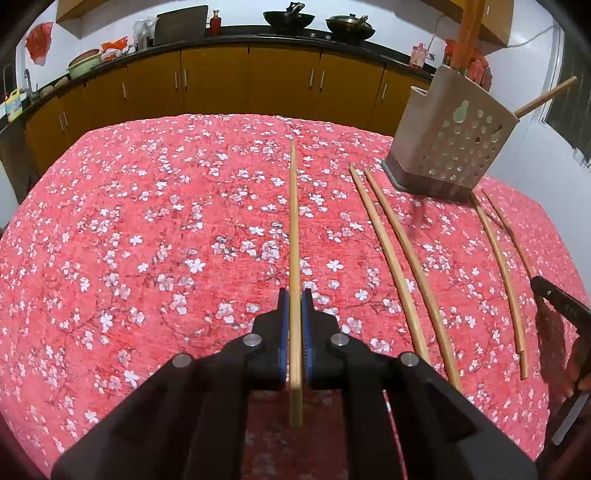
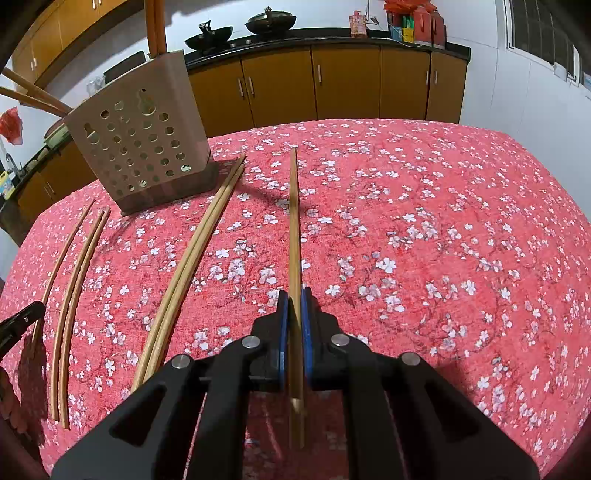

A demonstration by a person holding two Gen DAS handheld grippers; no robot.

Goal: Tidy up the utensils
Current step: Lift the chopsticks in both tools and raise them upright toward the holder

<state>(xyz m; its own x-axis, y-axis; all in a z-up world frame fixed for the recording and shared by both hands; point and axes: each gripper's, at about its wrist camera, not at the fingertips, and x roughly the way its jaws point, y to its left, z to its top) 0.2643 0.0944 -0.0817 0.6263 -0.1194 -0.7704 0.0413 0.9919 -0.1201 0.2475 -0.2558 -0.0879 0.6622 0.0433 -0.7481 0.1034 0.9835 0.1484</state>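
Note:
My left gripper (image 1: pixel 294 295) is shut on a wooden chopstick (image 1: pixel 294 236) that points forward over the red floral tablecloth (image 1: pixel 147 240). My right gripper (image 2: pixel 294 295) is shut on wooden chopsticks (image 2: pixel 294 229), seemingly a pair, pointing forward. A beige perforated utensil holder (image 1: pixel 454 144) stands at the far right in the left wrist view and at the far left in the right wrist view (image 2: pixel 144 144), with chopsticks sticking out of its top. Several loose chopsticks (image 1: pixel 402 273) lie on the cloth in front of the holder; they also show in the right wrist view (image 2: pixel 184 273).
Yellow kitchen cabinets (image 1: pixel 251 81) with a dark counter run behind the table, with woks (image 1: pixel 288 18) on it. The other gripper's tip (image 1: pixel 561 299) shows at the right edge of the left wrist view. A white wall and window (image 2: pixel 539 33) are at the right.

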